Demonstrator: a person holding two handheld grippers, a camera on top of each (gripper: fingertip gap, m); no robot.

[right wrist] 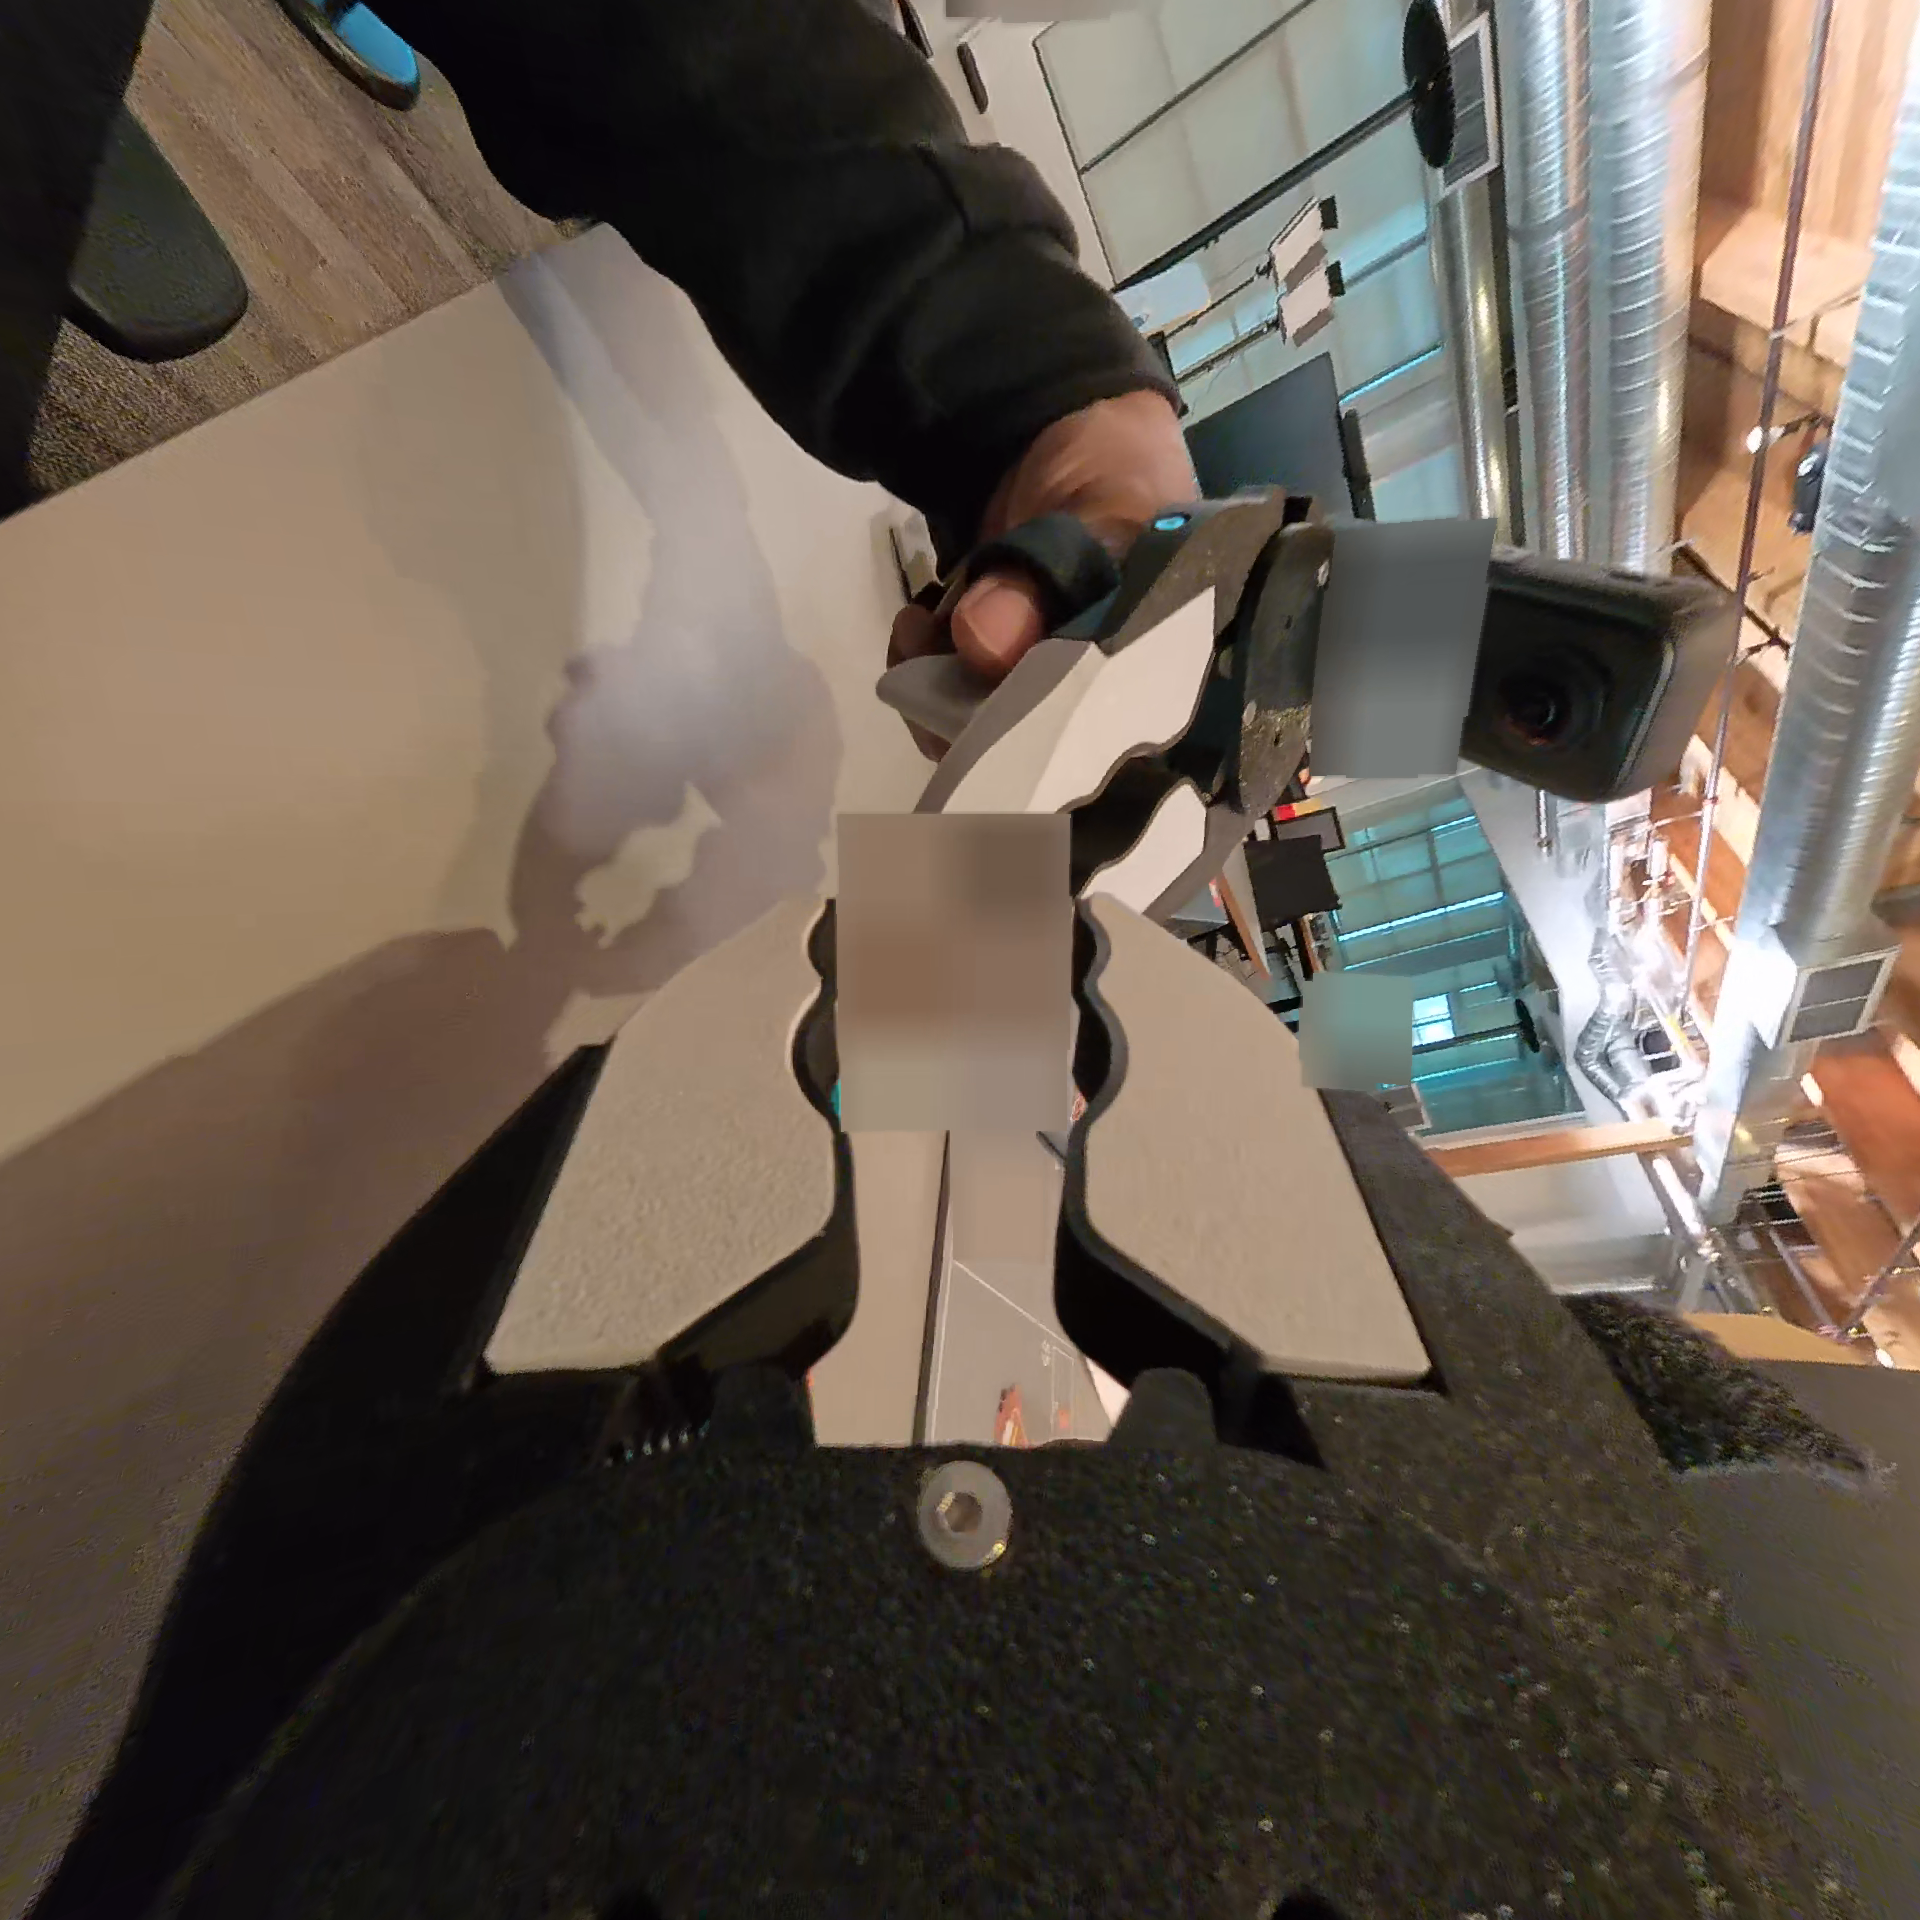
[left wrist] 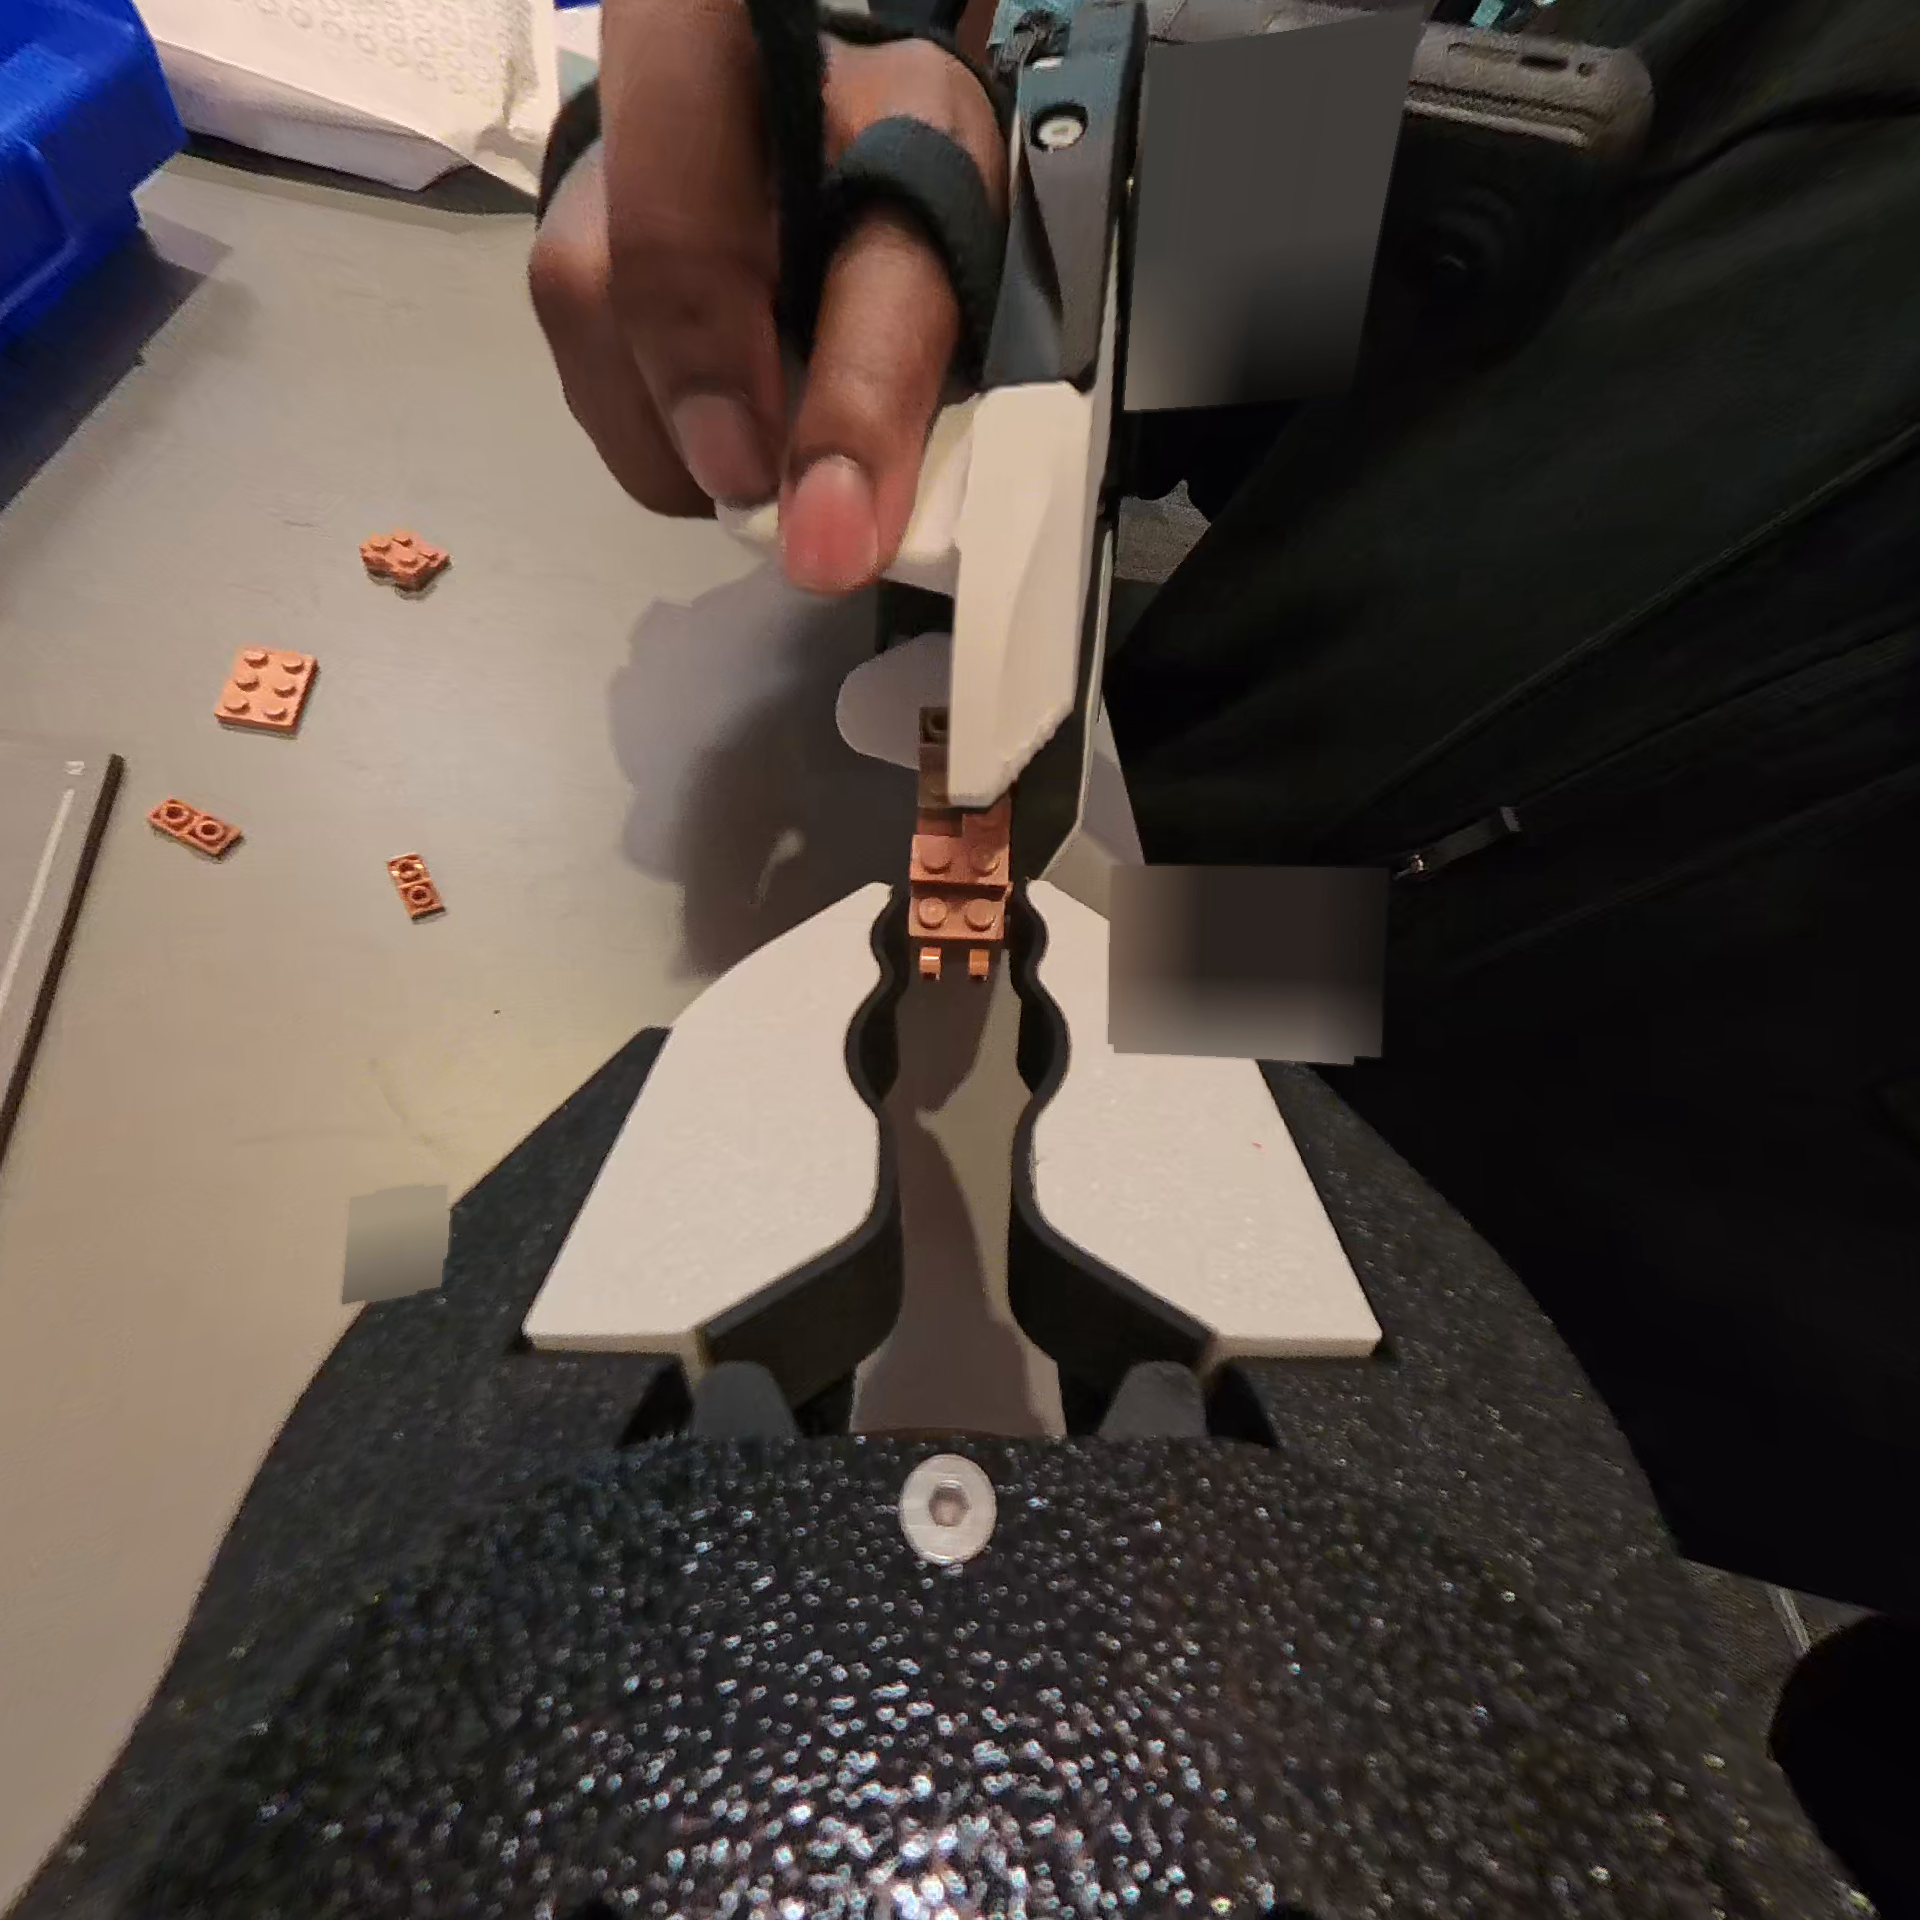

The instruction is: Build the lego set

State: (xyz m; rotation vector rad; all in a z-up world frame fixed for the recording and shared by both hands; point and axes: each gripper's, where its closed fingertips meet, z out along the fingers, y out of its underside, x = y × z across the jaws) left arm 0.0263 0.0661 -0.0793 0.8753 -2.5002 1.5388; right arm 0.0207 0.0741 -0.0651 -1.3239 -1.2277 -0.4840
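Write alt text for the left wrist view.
The left gripper clamps the near end of a small copper-coloured brick assembly, while the right gripper, held in a hand, meets its far end. Four loose copper plates lie on the grey table to the left.

no readable writing anywhere
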